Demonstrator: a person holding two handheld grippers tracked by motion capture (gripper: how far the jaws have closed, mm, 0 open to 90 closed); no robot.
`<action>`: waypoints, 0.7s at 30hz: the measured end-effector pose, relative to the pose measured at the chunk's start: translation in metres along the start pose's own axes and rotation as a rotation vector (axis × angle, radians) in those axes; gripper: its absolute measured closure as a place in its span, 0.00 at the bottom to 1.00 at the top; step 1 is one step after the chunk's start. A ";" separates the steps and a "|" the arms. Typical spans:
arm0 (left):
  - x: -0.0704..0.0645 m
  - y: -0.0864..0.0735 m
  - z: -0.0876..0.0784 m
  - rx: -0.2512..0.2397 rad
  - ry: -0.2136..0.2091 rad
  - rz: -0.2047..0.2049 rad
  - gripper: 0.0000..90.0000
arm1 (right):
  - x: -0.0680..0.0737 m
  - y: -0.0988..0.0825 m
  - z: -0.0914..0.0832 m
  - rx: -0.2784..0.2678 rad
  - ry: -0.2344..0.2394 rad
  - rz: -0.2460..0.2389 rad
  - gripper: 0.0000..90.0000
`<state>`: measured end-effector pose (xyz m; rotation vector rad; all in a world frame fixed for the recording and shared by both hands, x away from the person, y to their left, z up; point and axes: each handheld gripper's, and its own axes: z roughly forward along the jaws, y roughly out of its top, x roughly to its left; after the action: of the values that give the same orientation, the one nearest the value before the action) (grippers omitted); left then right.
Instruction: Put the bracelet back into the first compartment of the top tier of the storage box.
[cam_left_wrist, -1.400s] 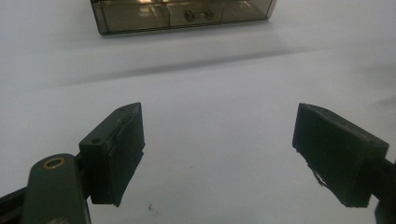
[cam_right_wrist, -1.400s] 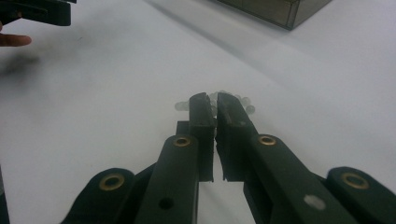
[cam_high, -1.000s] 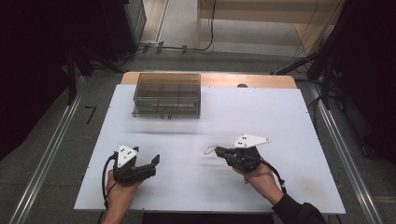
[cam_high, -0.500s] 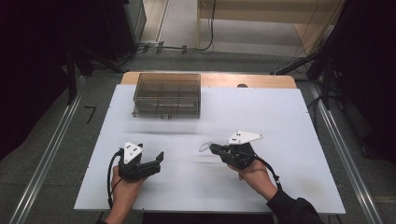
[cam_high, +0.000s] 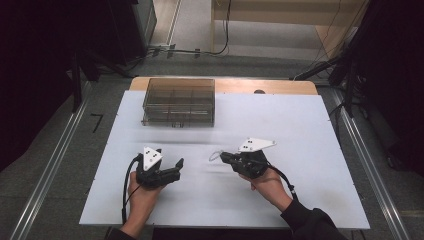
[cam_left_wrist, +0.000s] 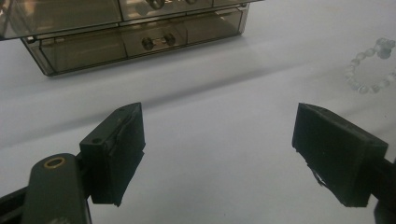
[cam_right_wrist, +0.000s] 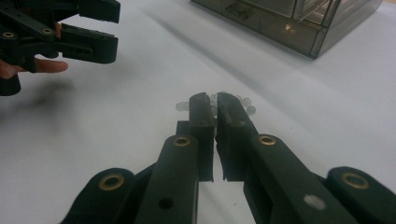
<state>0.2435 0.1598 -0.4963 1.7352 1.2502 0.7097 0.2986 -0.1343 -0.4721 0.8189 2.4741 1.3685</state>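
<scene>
White worktop (cam_high: 310, 130), dark floor around. Bead bracelet (cam_high: 216, 154) near the middle, nearer the front edge, pinched in the right gripper (cam_right_wrist: 211, 105), jaws clamped together on the strand. Left gripper (cam_left_wrist: 219, 140) jaws wide apart, empty. Likely light, limp, slippery, beads rolling; best pinched across the string. Smoky drawer box (cam_high: 179, 101) at the back edge. No readable writing.
</scene>
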 end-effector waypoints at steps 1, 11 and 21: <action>0.000 0.001 0.001 -0.002 0.000 0.002 0.19 | 0.000 0.000 0.001 -0.002 -0.001 0.001 0.92; -0.008 0.006 0.012 0.002 -0.014 0.021 0.22 | 0.000 0.006 0.008 -0.009 0.003 0.000 0.92; -0.018 0.009 0.023 0.007 -0.046 0.048 0.26 | -0.001 0.011 0.014 -0.021 0.003 0.010 0.92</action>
<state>0.2606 0.1343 -0.4984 1.7827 1.1848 0.6895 0.3091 -0.1201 -0.4705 0.8268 2.4571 1.3975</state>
